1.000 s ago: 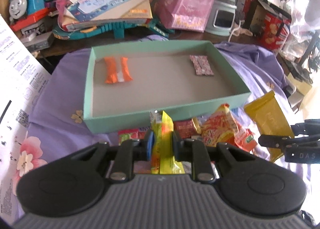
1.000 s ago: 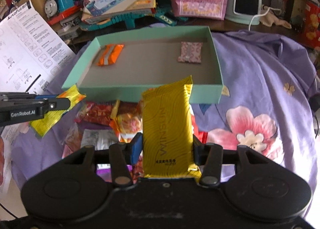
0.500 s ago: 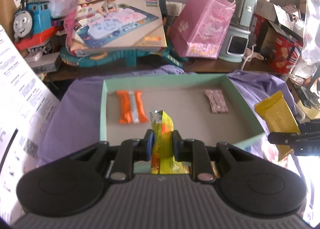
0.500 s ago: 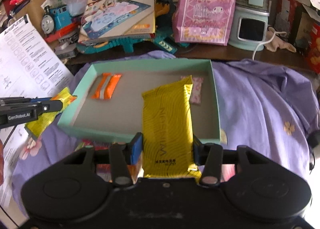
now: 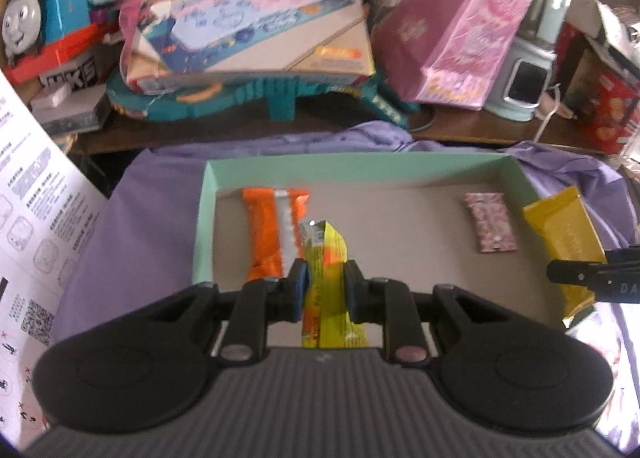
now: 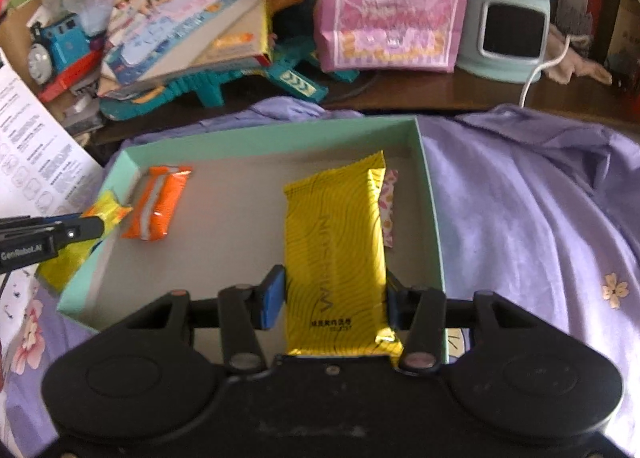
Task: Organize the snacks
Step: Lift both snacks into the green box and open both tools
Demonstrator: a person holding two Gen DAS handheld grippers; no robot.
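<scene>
- Two snacks are in the air at once, one in each gripper, both over the green tray (image 5: 202, 217) at the centre of each view.
- The left gripper (image 5: 325, 286) has its jaws nearly closed on a thin yellow sachet (image 5: 326, 258), pinched edge-on near its lower half; the top stands free above the orange pack (image 5: 272, 234) lying at the tray's upper left.
- The right gripper (image 6: 334, 298) has its jaws at a middling width, clamped across the flat sides of a yellow bar (image 6: 336, 250), low on the wrapper.
- The bar hides most of the pink pack (image 6: 389, 213) at the tray's right wall.
- Both look light. The sachet is limp film and probably flops once let go; the bar's wrapper looks glossy and puffed, so it may slip or crush under a hard squeeze.
- A hold across the middle of the long edges suits the bar best; the sachet takes a pinch anywhere on its flat body.
- The tray sits on a purple floral cloth (image 6: 520, 197).
</scene>
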